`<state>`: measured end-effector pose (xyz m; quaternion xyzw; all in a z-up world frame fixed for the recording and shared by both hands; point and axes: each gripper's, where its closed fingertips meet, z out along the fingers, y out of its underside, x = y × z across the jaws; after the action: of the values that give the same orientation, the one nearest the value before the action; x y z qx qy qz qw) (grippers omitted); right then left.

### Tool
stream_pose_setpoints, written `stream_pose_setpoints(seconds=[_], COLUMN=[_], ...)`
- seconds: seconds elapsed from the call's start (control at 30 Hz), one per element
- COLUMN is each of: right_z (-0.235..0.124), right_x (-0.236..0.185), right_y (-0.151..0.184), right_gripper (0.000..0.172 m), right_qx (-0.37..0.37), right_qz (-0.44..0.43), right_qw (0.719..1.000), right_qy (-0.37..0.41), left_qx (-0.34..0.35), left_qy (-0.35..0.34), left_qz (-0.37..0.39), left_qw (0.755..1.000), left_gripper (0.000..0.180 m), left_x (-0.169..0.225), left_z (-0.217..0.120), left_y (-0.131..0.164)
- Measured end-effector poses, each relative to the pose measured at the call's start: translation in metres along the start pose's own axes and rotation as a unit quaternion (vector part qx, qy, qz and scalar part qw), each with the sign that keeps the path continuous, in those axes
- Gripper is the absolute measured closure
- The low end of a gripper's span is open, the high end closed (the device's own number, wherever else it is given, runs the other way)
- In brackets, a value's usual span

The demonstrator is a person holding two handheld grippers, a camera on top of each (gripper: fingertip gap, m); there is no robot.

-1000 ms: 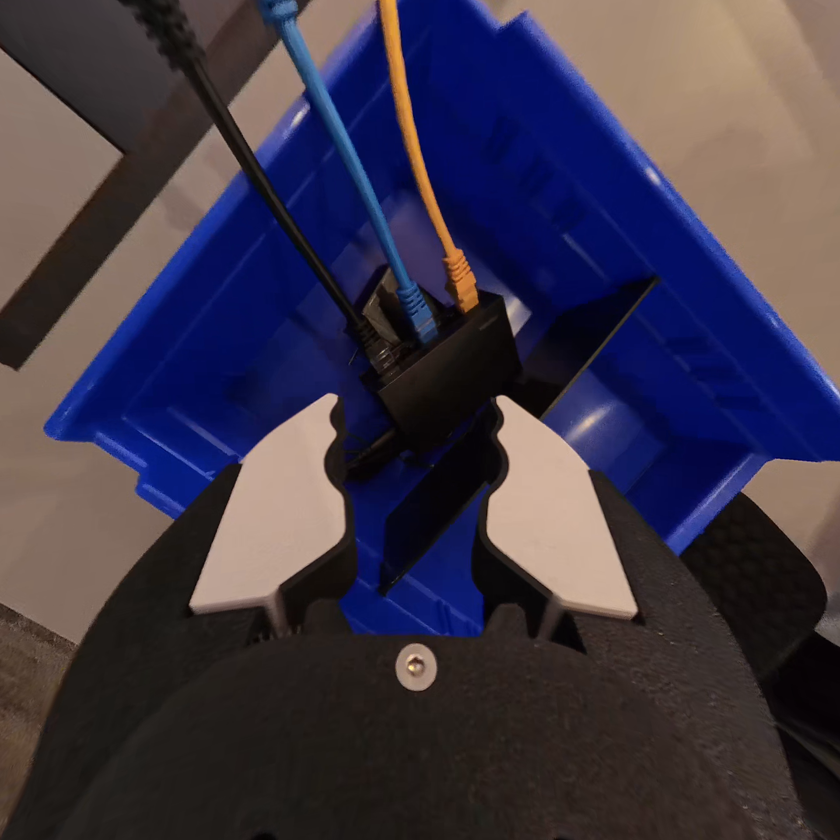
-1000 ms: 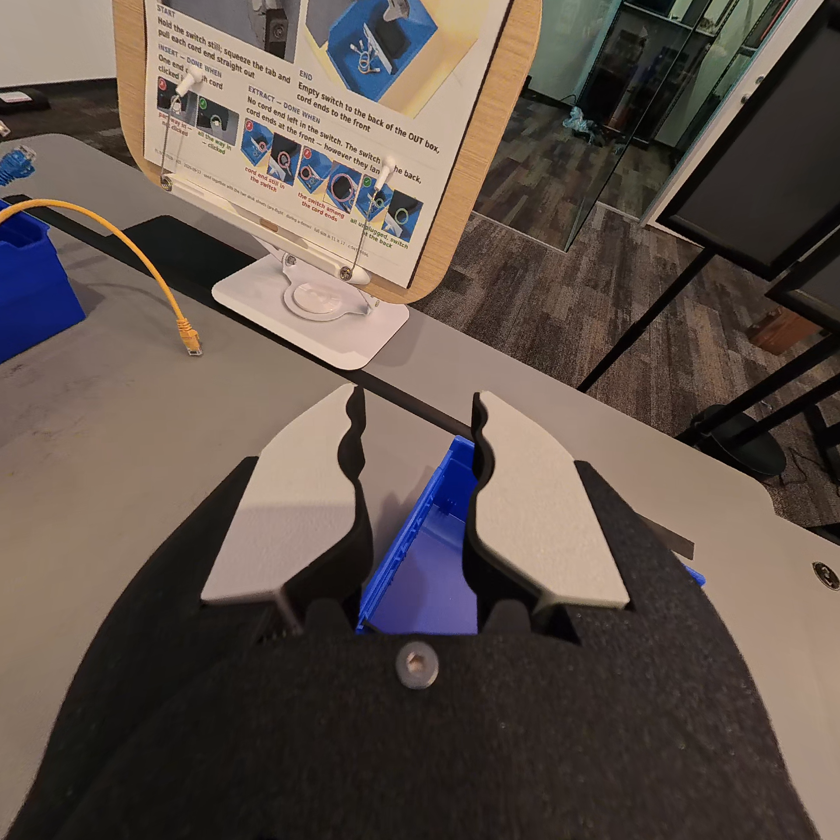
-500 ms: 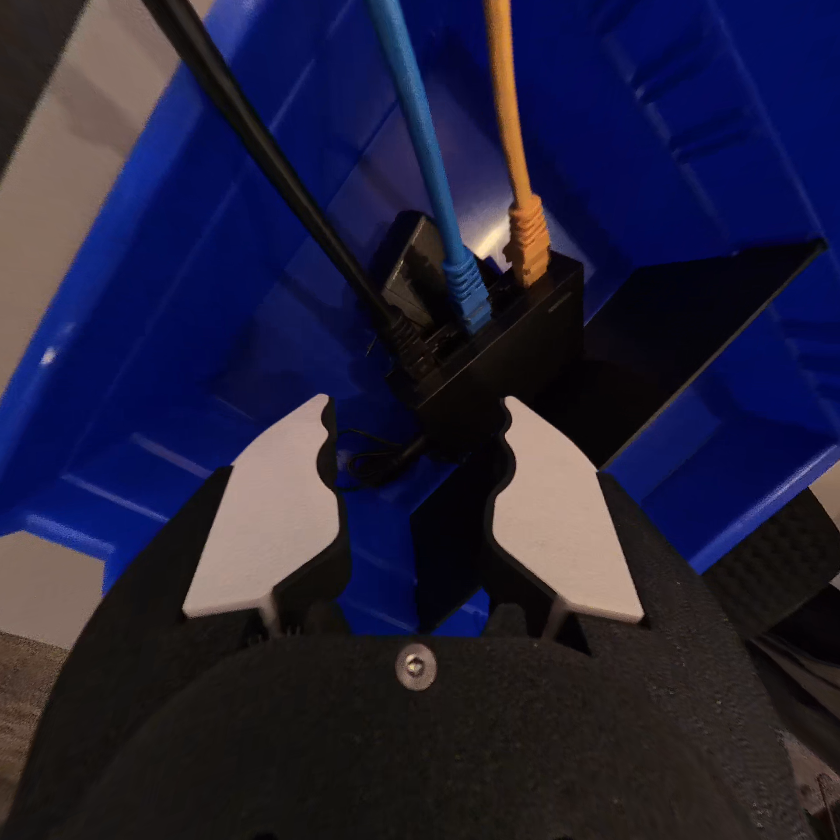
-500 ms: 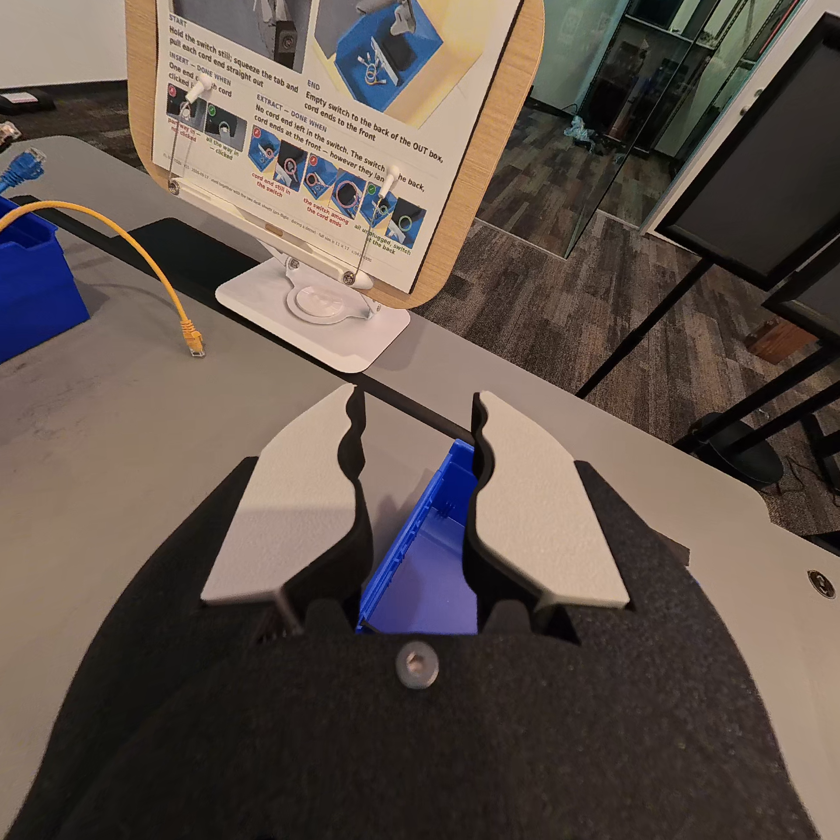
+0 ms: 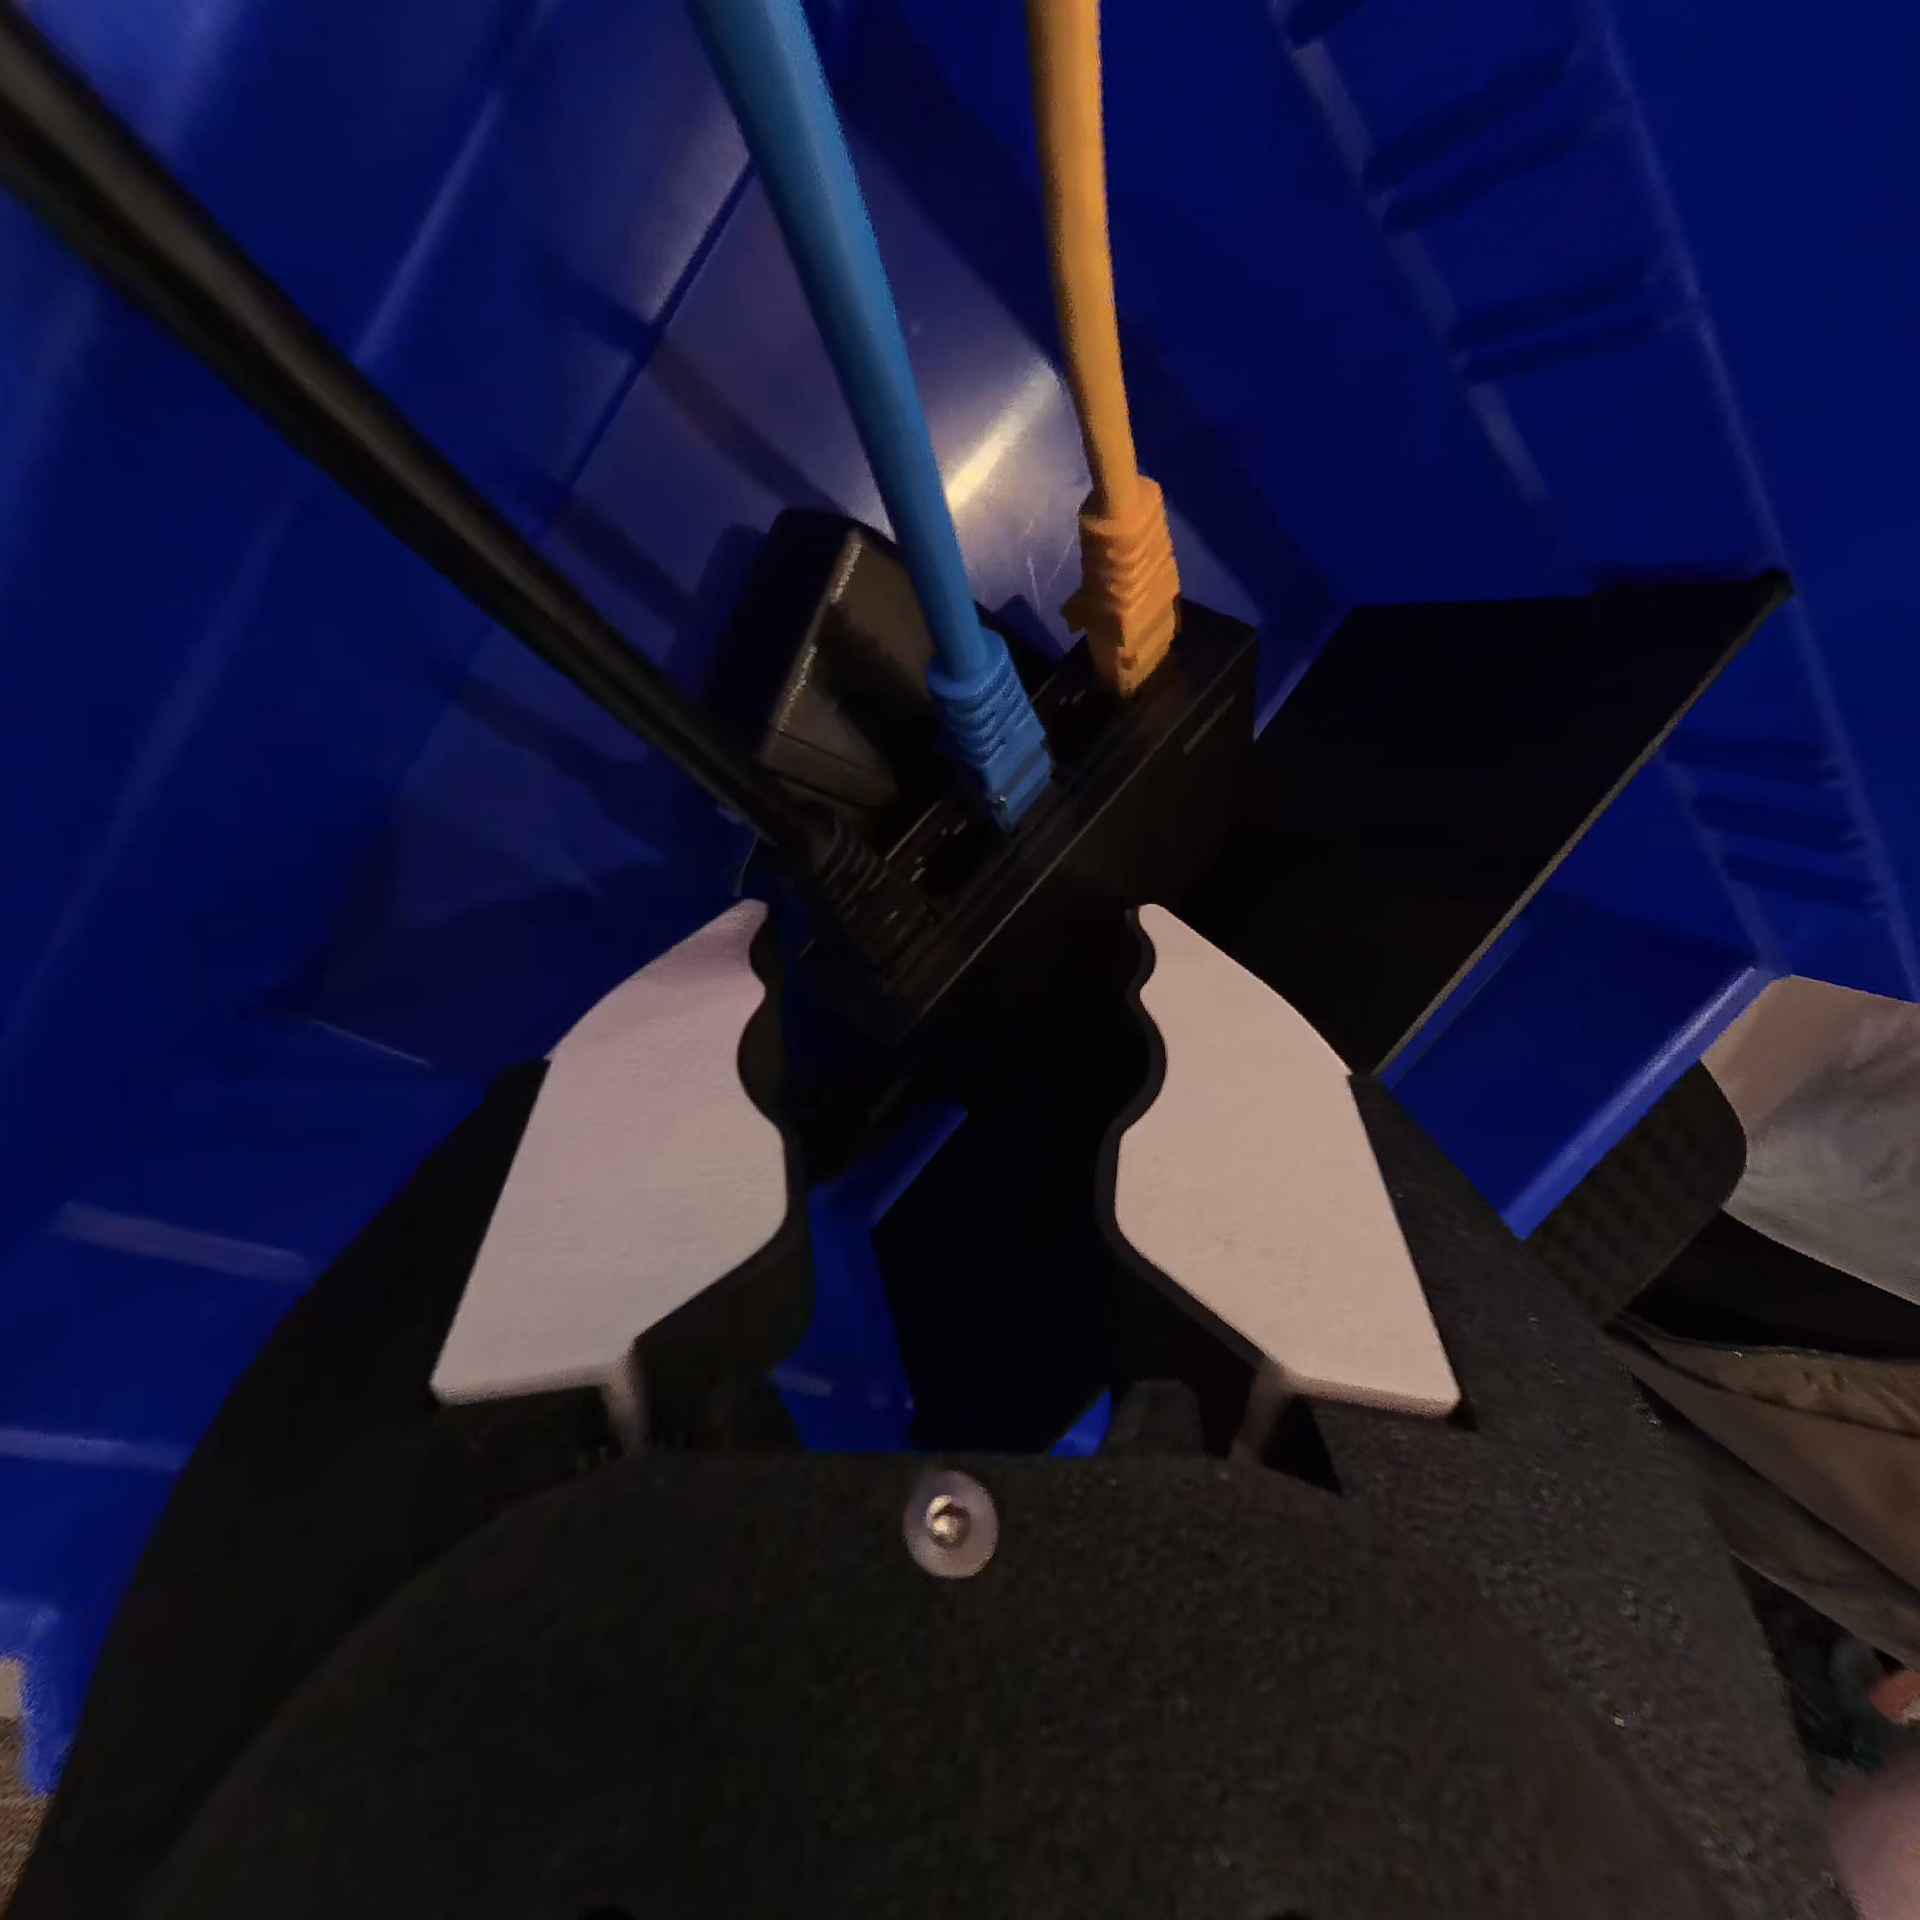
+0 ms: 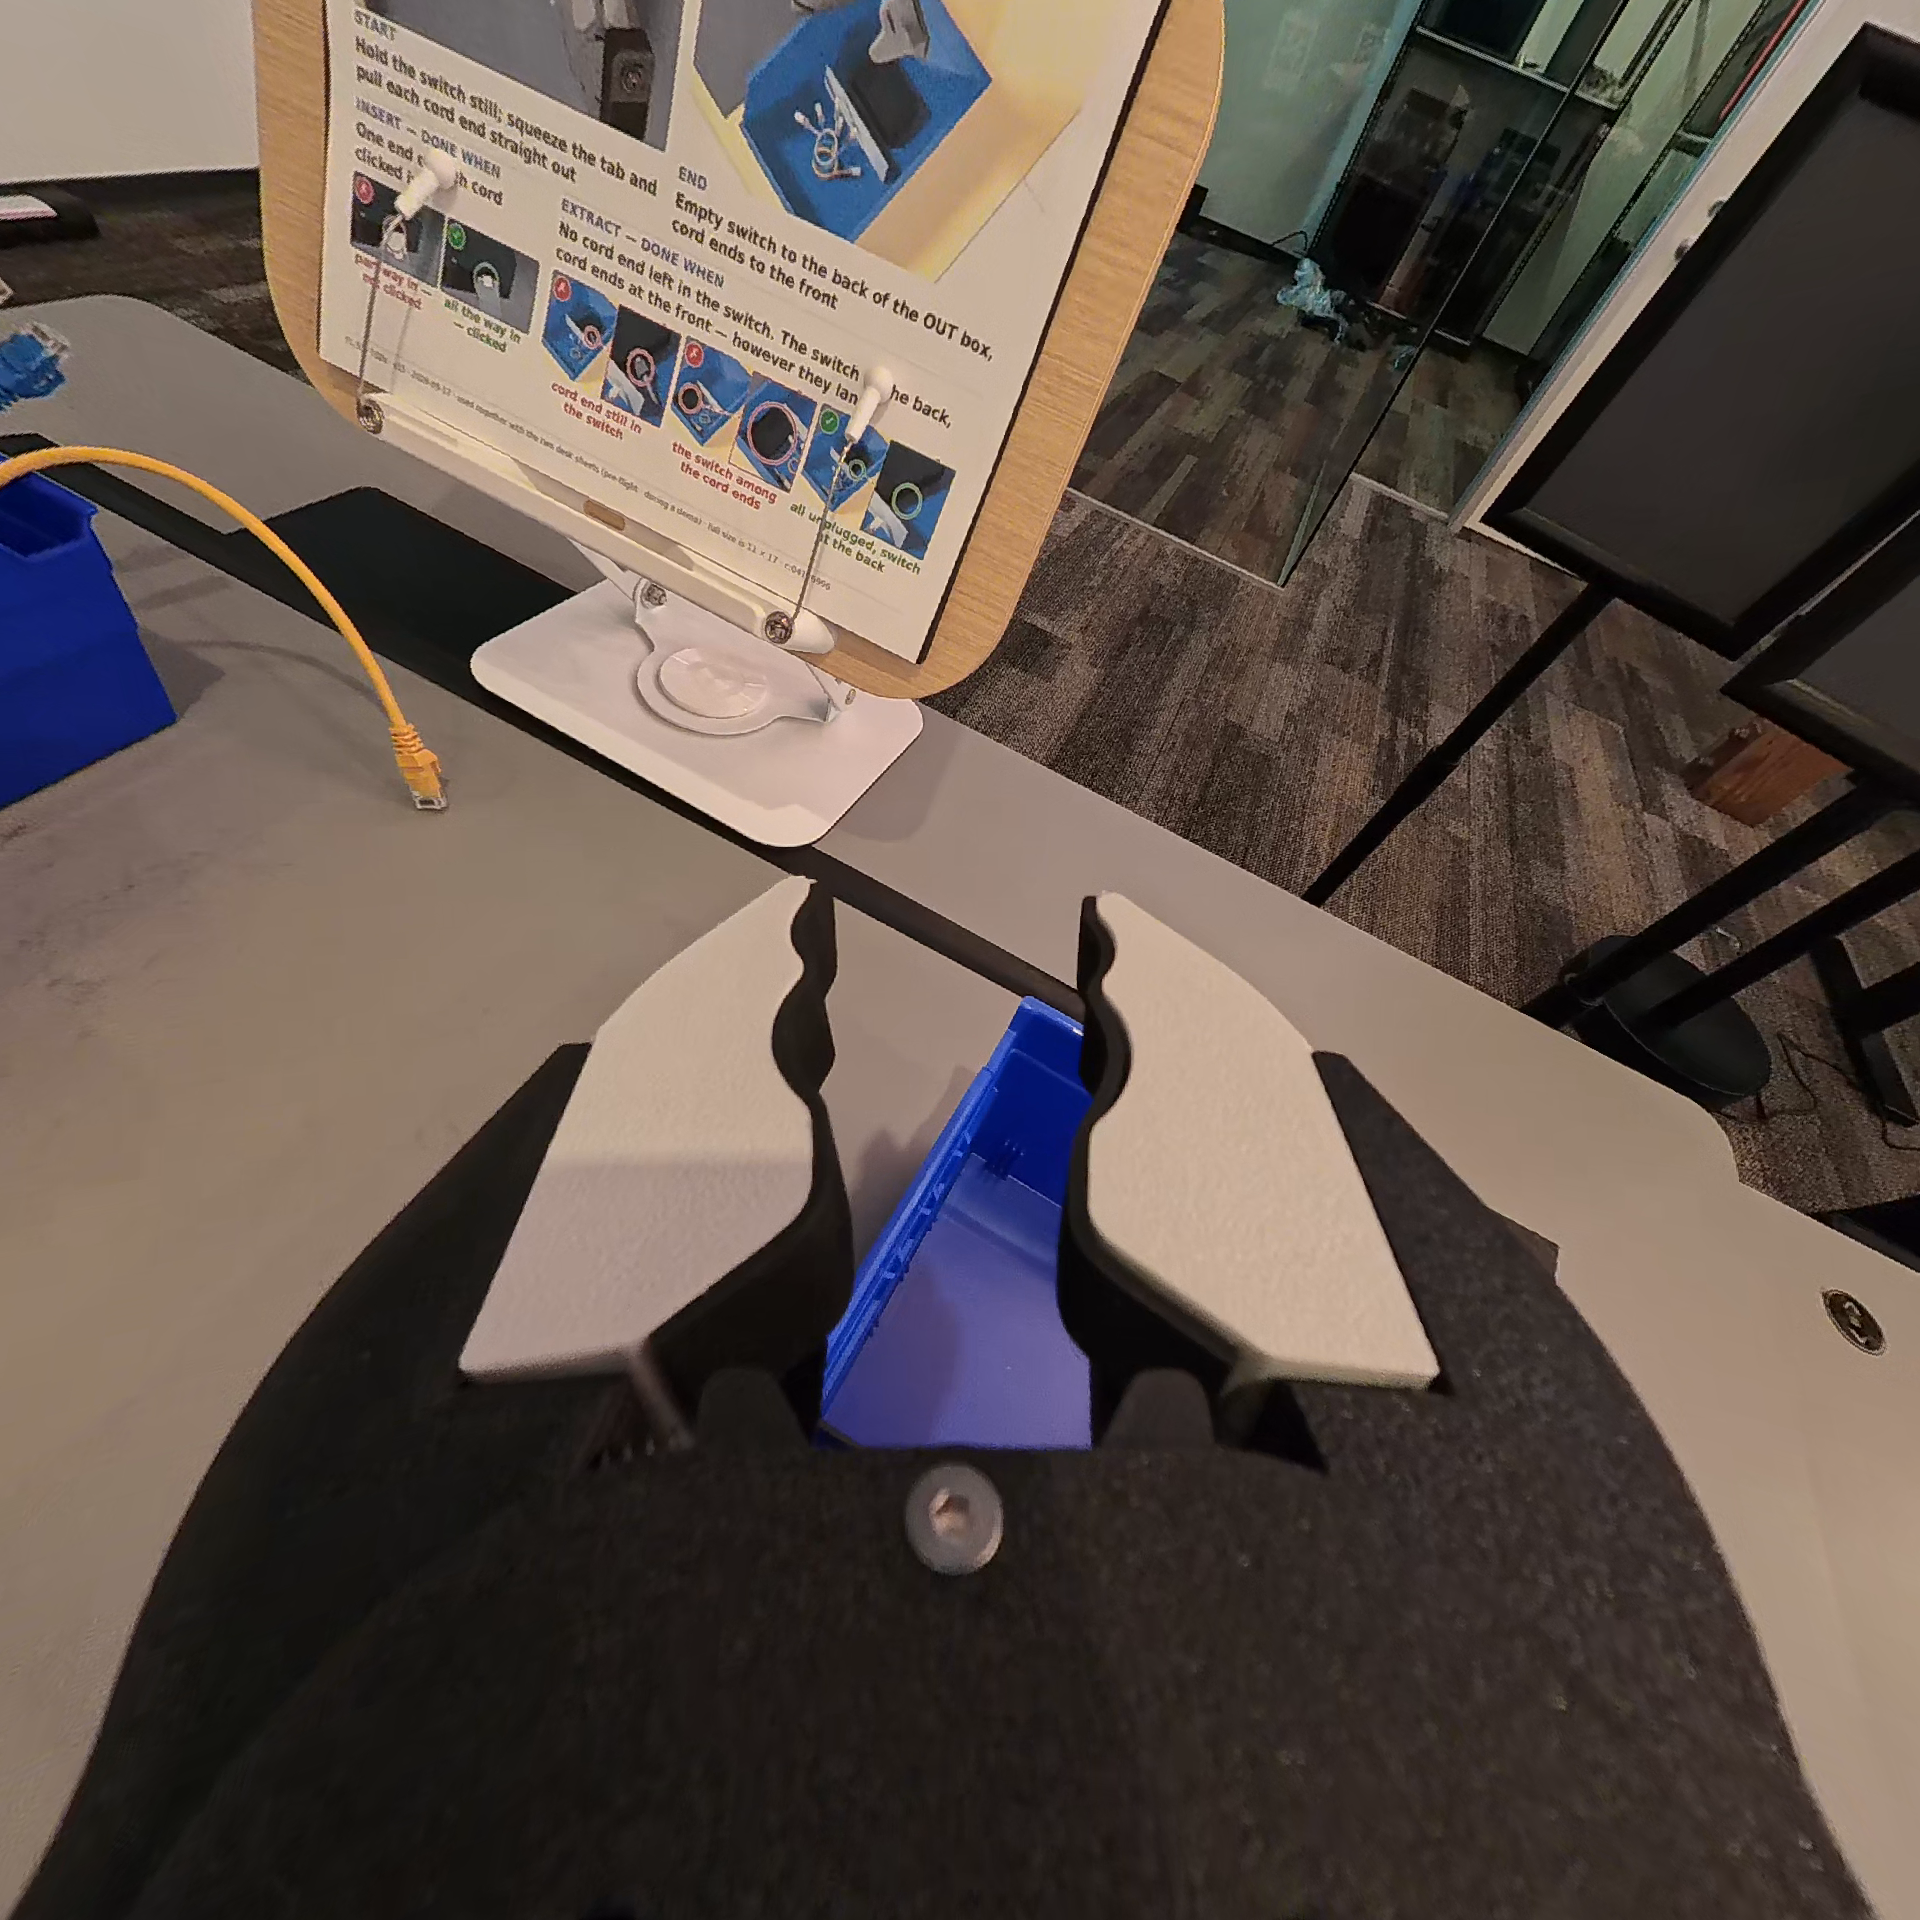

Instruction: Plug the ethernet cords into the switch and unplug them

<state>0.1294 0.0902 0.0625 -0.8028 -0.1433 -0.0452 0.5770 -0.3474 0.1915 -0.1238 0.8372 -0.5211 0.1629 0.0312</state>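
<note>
In the left wrist view a black switch (image 5: 1091, 821) stands in a blue bin (image 5: 312, 727). A black cord (image 5: 364, 447), a blue cord (image 5: 862, 343) and an orange cord (image 5: 1091, 312) are plugged into it. My left gripper (image 5: 951, 920) is open, and the switch's near corner reaches in between its fingertips. I see no pad pressing on it. My right gripper (image 6: 945, 904) is open and empty above a second blue bin (image 6: 966, 1247). The orange cord's free end (image 6: 421, 769) lies on the grey table (image 6: 260, 1039).
A black divider (image 5: 1455, 779) stands in the bin right of the switch, and a second black block (image 5: 831, 665) sits behind the switch. A board with printed sheets (image 6: 727, 260) stands on a white base at the table's far edge. The first bin (image 6: 62, 644) shows at far left.
My left gripper has moved down into the bin and closer to the switch, which now reaches between the fingertips. The right gripper has shifted only slightly and stays open.
</note>
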Motion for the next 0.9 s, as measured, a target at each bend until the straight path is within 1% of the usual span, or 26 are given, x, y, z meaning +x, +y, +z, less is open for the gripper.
stream_pose_setpoints(seconds=[0.23, 0.37, 0.43, 0.5, 0.8, 0.83, 0.9], right_z=[0.0, 0.0, 0.001, 0.002, 0.002, 0.002, 0.002], right_x=[-0.002, -0.001, -0.001, -0.002, -0.003, -0.002, -0.002], right_y=[-0.001, -0.001, -0.001, -0.001, 0.0, 0.0, 0.0], right_gripper=[0.128, 0.128, 0.128, 0.128, 0.128, 0.128, 0.128], right_qx=[0.001, 0.002, 0.001, 0.0, -0.003, -0.002, -0.002], right_qz=[-0.005, -0.003, -0.004, -0.006, -0.01, -0.009, -0.008], right_qw=[1.0, 1.0, 1.0, 1.0, 1.0, 1.0, 1.0], right_qy=[0.0, 0.0, 0.0, 0.0, 0.001, 0.001, 0.001], left_qx=[-0.002, 0.02, 0.033, 0.036, -0.001, -0.001, -0.004], left_qy=[0.021, 0.052, 0.066, 0.079, 0.066, 0.068, 0.065], left_qz=[-0.004, 0.003, 0.0, -0.01, -0.014, -0.017, -0.023], left_qw=[1.0, 0.998, 0.997, 0.996, 0.998, 0.998, 0.998], left_gripper=[0.124, 0.129, 0.133, 0.134, 0.126, 0.126, 0.134], left_x=[0.003, 0.012, 0.015, 0.017, 0.018, 0.02, 0.019], left_z=[-0.001, -0.006, -0.008, -0.009, 0.0, 0.001, 0.003], left_y=[0.001, -0.002, -0.003, -0.003, -0.007, -0.008, -0.011])
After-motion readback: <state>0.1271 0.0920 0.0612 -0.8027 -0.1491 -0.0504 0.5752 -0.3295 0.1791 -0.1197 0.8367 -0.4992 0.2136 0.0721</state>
